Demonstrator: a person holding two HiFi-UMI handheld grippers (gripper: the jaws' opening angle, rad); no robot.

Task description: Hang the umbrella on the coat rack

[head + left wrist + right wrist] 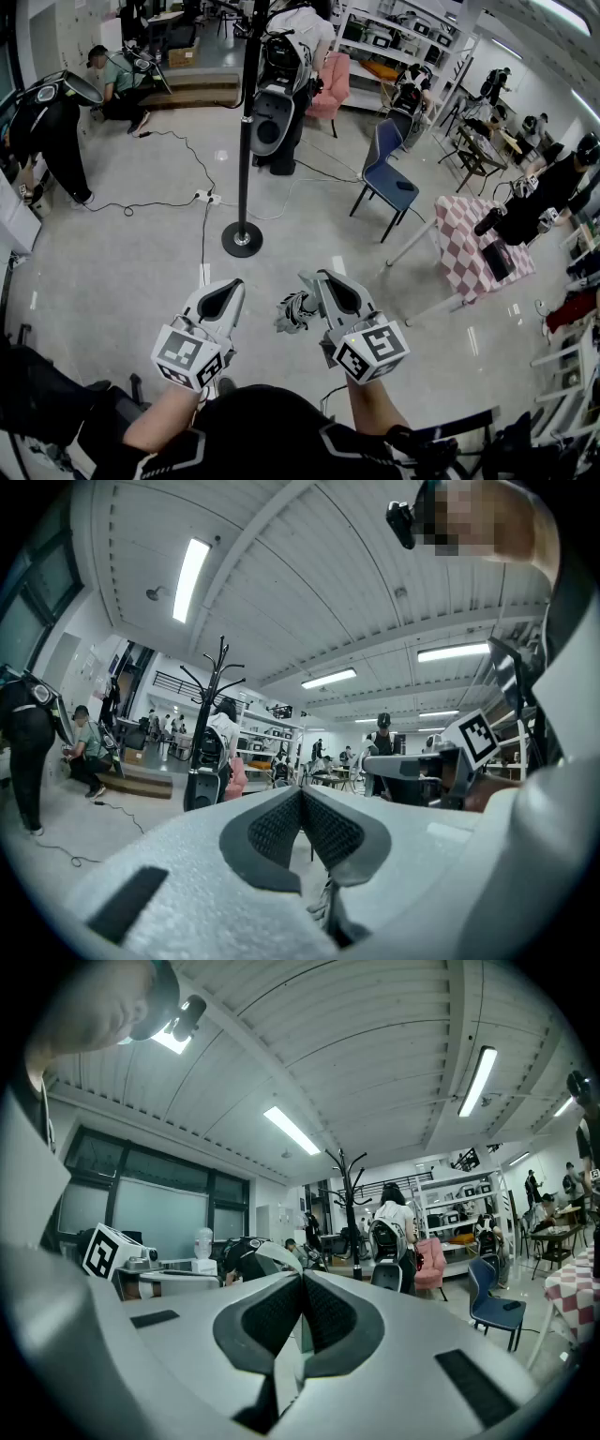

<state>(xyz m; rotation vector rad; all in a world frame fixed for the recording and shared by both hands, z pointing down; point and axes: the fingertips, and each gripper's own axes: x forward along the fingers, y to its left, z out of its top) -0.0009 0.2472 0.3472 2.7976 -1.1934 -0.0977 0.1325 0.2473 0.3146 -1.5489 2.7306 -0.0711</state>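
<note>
Smooth grey concrete floor (112, 272) runs through a busy workshop, where the slim black coat rack (246, 141) stands ahead on a round base. Nearer, the matte white left tongs (229, 284) have their ribbed dark pads pressed together on nothing. The right tongs (310, 278) are closed on the small grey folded umbrella (294, 313), which dangles beside them.

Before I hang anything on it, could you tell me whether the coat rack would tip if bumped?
Likely tippy: the coat rack is a tall thin pole on one small round base, so a bump up high could rock it. The base looks like dark metal, probably heavy, so a gentle hang should hold.
</note>
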